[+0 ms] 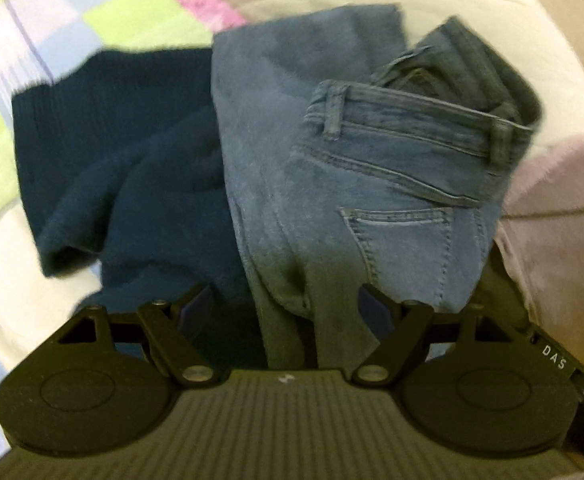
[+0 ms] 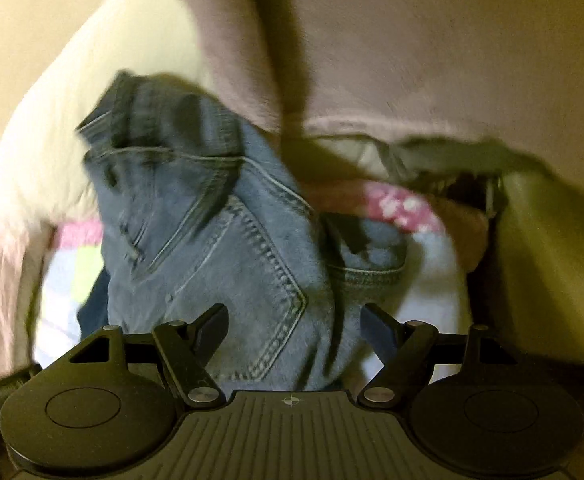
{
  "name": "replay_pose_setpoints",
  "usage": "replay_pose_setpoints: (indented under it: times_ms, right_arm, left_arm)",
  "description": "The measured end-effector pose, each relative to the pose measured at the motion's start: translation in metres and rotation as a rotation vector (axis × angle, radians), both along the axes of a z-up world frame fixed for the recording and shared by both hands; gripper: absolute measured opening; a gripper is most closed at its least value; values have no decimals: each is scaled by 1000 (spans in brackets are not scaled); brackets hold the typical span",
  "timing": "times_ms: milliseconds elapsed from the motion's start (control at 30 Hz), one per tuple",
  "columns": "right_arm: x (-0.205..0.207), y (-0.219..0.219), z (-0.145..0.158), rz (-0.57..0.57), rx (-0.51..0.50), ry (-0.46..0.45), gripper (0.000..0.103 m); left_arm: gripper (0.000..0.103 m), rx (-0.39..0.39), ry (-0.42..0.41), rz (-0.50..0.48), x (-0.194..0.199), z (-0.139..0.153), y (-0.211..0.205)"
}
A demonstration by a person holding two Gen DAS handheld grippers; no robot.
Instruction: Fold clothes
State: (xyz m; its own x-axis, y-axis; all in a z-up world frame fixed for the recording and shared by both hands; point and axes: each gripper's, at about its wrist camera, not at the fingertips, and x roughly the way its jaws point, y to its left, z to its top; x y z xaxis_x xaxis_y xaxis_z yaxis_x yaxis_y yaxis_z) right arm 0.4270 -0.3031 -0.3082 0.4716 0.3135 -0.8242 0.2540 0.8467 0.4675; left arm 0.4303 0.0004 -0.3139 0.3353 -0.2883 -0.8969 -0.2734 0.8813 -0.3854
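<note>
Both the left claw (image 1: 288, 304) and right claw (image 2: 293, 322) stand apart with the jeans (image 1: 331, 168) between their fingers, sweater (image 1: 124, 152) left

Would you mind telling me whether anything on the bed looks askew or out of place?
The jeans are folded unevenly: the waistband bunches and gapes, and one edge overlaps the rumpled dark blue top lying beside them on the bedspread. Nothing looks damaged or spilled.
</note>
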Motion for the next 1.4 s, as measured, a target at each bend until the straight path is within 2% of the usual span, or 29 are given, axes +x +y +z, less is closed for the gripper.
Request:
replay_pose_setpoints:
  times_ms: [133,167,200,233,367,433,533,600,767,900,1133,1167,1200,1233,1267,1333,1400]
  right_arm:
    - [10,-2,-27,-89,80,77,77]
    - [12,-1,-31,-104,89,88,62]
    - [14,0,-31,-110,77,95,51]
    - [15,1,-32,-116,64,101,43]
    - [14,-2,-25,-127,75,87,43]
    - [14,-2,-26,-129,84,92,44]
    - [13,-3,-26,-132,99,100,53]
    - [12,-3,-26,-134,109,105,52]
    - [11,-4,-27,-139,133,117,52]
    - [13,-6,-30,-156,154,129,53]
    - [18,-7,-37,-188,169,140,53]
    - [18,-6,-37,-187,166,139,52]
    - [18,-6,-35,-180,158,134,52]
    - [17,-4,-32,-163,134,125,44]
    - [17,-3,-28,-147,110,115,27]
    - [15,0,-21,-116,68,93,22]
    - [12,2,-15,-99,71,52,21]
  left_arm:
    - [76,-3,-19,13,10,-10,-3]
    - [69,6,-28,9,12,-11,-5]
    - [62,23,-38,1,13,-9,-7]
    - [62,37,-47,-7,14,-8,-9]
    - [58,13,-102,-7,4,-7,-2]
    - [60,-2,-112,2,2,-12,1]
    - [63,28,-119,-9,6,-13,-5]
    - [62,49,-125,-20,7,-13,-9]
    - [55,80,-171,-107,-15,14,-10]
    - [57,100,-249,-157,-17,34,-6]
    - [62,-19,-132,-57,28,-27,5]
    - [60,-23,-128,-45,31,-33,5]
    - [51,-18,-133,-47,32,-33,3]
    - [42,-8,-143,-51,33,-32,0]
    - [25,15,-164,-61,31,-28,-3]
    - [22,49,-208,-76,23,-22,-7]
    - [24,29,-226,-55,16,-24,-5]
